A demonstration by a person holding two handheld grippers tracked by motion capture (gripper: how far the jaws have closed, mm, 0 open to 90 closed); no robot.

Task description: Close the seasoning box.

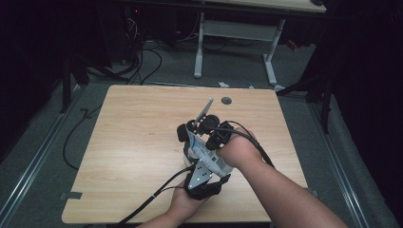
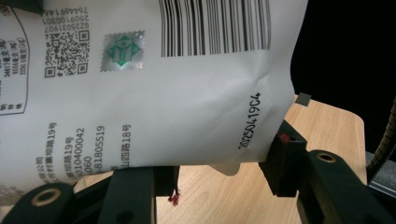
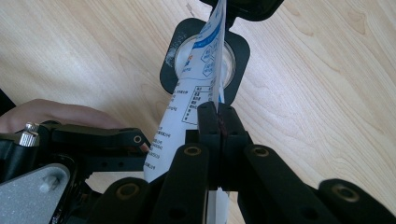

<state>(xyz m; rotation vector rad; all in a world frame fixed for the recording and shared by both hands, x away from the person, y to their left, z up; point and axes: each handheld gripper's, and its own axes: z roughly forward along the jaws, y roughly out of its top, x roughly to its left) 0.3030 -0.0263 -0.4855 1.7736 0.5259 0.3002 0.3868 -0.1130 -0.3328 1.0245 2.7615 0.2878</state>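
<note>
A: From the high view, the white printed plastic pouch [image 1: 204,153] hangs over the middle of the pale wooden table [image 1: 128,142], held between the left gripper [image 1: 202,183] at its near end and the right gripper [image 1: 209,128] at its far end. With two grips on one soft bag, I'd worry that any pull apart could tear a seam.

B: In the left gripper view, the jaws stand partly apart with the pouch's barcoded bottom [image 2: 154,93] between them. I cannot tell whether both pads press on it; the right-hand pad looks to meet only the corner, which could slip out.

A: The right gripper view has its jaws clamped together on the pouch's thin edge [image 3: 205,79]. Below sits a black square-rimmed round container [image 3: 205,58], the bag's top end over it.

B: If the bag tilts, anything poured may miss that opening.
</note>
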